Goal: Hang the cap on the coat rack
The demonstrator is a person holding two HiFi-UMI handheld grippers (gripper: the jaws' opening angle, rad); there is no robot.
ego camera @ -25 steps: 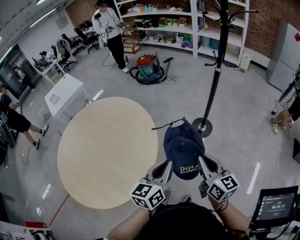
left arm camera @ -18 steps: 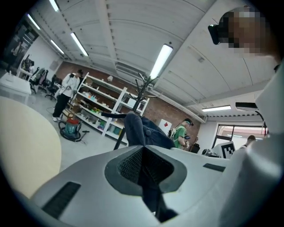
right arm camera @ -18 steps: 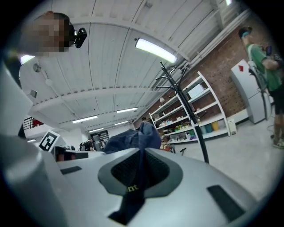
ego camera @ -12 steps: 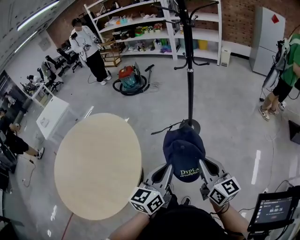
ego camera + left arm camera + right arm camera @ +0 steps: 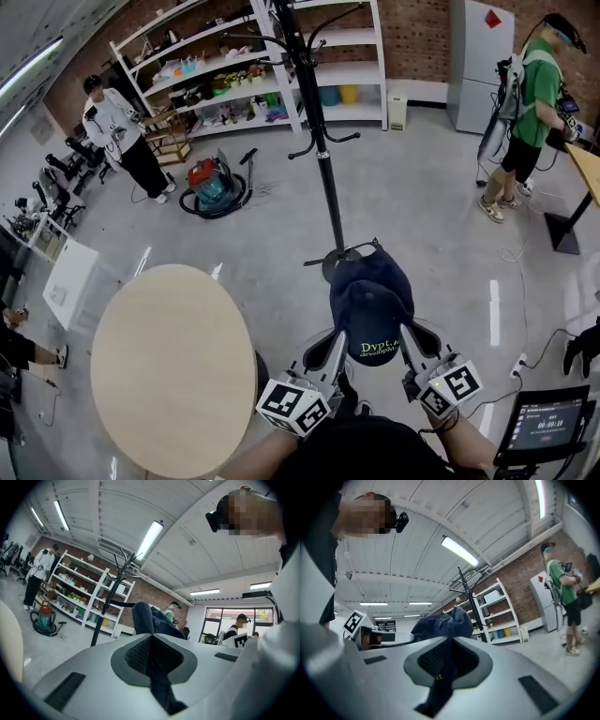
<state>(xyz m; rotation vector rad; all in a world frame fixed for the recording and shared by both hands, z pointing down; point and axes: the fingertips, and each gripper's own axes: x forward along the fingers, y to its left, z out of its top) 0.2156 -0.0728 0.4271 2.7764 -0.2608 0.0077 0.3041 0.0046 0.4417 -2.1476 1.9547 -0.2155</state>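
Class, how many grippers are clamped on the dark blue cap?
2. The left gripper pinches the cap at its left side, the right gripper at its right; none hidden.

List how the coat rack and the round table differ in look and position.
The coat rack is black and thin, an upright pole with hooked arms; the round table is pale wood with a wide flat top. The coat rack stands straight ahead, its base partly behind the held cap; the round table sits off to the left. Both stand on the grey floor.
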